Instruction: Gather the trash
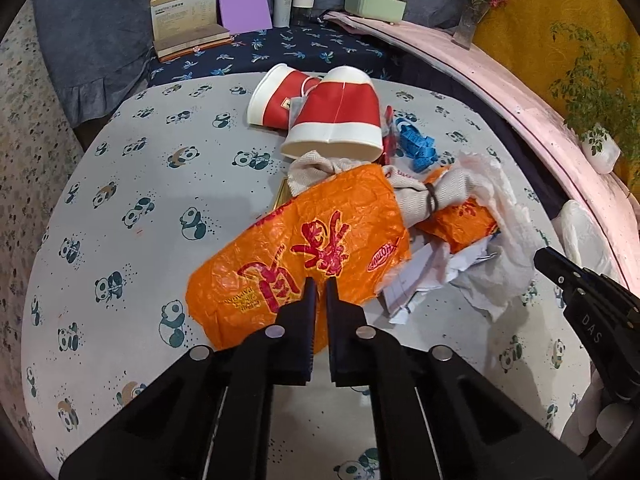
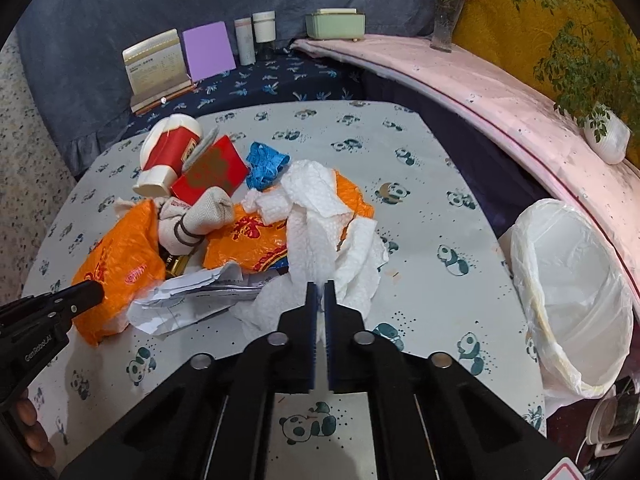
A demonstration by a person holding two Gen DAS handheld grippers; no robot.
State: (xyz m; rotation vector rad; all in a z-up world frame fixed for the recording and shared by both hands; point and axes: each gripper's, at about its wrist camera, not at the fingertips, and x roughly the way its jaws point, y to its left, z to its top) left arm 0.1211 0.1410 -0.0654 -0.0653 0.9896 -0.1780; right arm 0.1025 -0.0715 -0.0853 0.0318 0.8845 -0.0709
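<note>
A pile of trash lies on the panda-print table (image 2: pixel 424 236). My left gripper (image 1: pixel 320 286) is shut on the near edge of a crumpled orange plastic bag (image 1: pixel 304 248). My right gripper (image 2: pixel 319 286) is shut on a white paper towel (image 2: pixel 316 216) that drapes over the pile. Behind them lie two red-and-white paper cups (image 1: pixel 336 120), a red envelope (image 2: pixel 214 168), a blue strip (image 2: pixel 264 164), a rolled beige cloth (image 2: pixel 200 212) bound by a hair tie, and crumpled white paper (image 2: pixel 192 296). Each gripper shows at the edge of the other's view.
A bin with a white liner (image 2: pixel 572 304) stands beside the table at the right. Books, a purple card, two jars and a green box (image 2: pixel 336 24) line the back. A pink ledge (image 2: pixel 500 96) carries a vase and a potted plant.
</note>
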